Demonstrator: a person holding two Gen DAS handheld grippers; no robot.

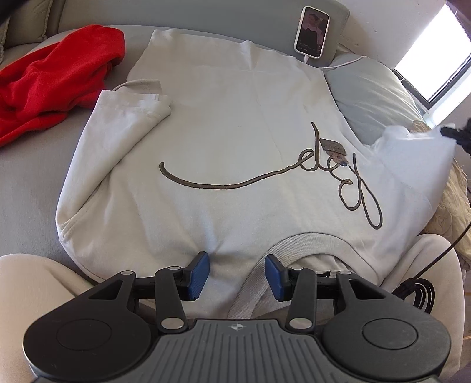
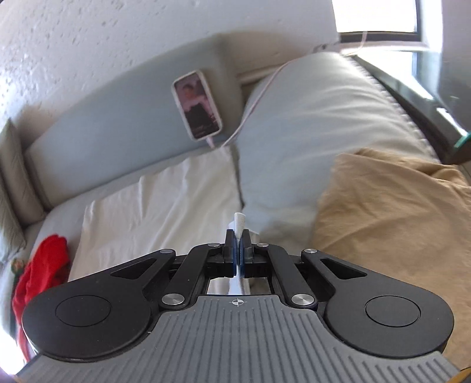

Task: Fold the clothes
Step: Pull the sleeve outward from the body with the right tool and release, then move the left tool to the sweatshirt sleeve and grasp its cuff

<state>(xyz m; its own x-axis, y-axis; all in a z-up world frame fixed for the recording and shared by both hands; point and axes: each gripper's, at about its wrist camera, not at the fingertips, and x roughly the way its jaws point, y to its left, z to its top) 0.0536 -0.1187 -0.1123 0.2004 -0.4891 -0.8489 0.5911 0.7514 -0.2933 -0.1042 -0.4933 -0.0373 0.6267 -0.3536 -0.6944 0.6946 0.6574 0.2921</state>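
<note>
Left wrist: cream sweatshirt (image 1: 235, 132) flat, left gripper (image 1: 237, 275) spread; right gripper (image 2: 239, 235) pinching its sleeve.

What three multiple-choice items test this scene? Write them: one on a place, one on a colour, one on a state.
1. The white-cased phone leans:
A) on a chair
B) against the grey headboard
C) on the floor

2. The crumpled cloth garment beside the pale embroidered sweatshirt is:
A) red
B) green
C) black

3. The right gripper is:
A) wide open
B) out of view
C) shut on sweatshirt cloth

Key: B, it stands propped on the headboard; A, it is bright red; C, white cloth sticks out between its closed jaws.
</note>
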